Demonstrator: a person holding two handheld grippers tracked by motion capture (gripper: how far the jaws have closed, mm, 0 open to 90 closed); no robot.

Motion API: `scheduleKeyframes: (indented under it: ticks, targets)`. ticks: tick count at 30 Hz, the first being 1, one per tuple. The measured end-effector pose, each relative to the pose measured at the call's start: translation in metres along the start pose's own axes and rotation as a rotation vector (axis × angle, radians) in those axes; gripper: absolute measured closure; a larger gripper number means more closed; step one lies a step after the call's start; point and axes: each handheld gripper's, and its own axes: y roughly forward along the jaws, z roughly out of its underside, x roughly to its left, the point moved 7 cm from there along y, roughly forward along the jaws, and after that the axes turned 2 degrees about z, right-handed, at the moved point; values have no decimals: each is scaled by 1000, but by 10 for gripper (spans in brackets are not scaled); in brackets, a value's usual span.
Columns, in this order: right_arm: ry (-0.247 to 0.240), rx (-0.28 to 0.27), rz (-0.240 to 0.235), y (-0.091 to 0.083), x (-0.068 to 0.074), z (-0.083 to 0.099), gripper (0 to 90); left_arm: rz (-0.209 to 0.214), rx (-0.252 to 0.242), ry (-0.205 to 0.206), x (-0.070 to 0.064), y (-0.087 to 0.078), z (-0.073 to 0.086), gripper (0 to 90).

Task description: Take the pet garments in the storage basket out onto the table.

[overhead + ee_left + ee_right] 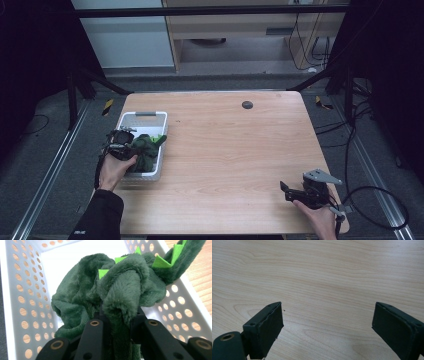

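Observation:
A dark green plush toy [145,148] with bright green felt spikes lies in the white perforated basket [143,118] at the table's left. My left gripper [131,148] reaches into the basket from its left side and is shut on a fold of the plush toy [120,290]. In the left gripper view the fabric bunches over the jaws, and the toy's tail hangs over the basket wall [175,307] at the upper right. My right gripper [286,191] rests near the table's front right corner, open, with bare wood between its pads [265,327].
The wooden table [235,150] has a small dark round cap [247,104] near its far edge. Black frame legs and cables stand on the floor at both sides. A cable loops on the floor right of the right gripper.

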Motion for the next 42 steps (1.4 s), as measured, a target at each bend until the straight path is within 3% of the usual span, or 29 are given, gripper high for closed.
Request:
scheduleKeyframes:
  ticks: [13,23,42]
  targets:
    - [-2,2,0,0,0,0,98,22,-97,7,1,-38,-8,784]
    - [0,1,-1,-1,0,0,98,13,-160,26,-1,-72,-20,785]
    - [10,-5,-5,-2,1,-1,97,34,-197,120,-19,-121,-33,785]
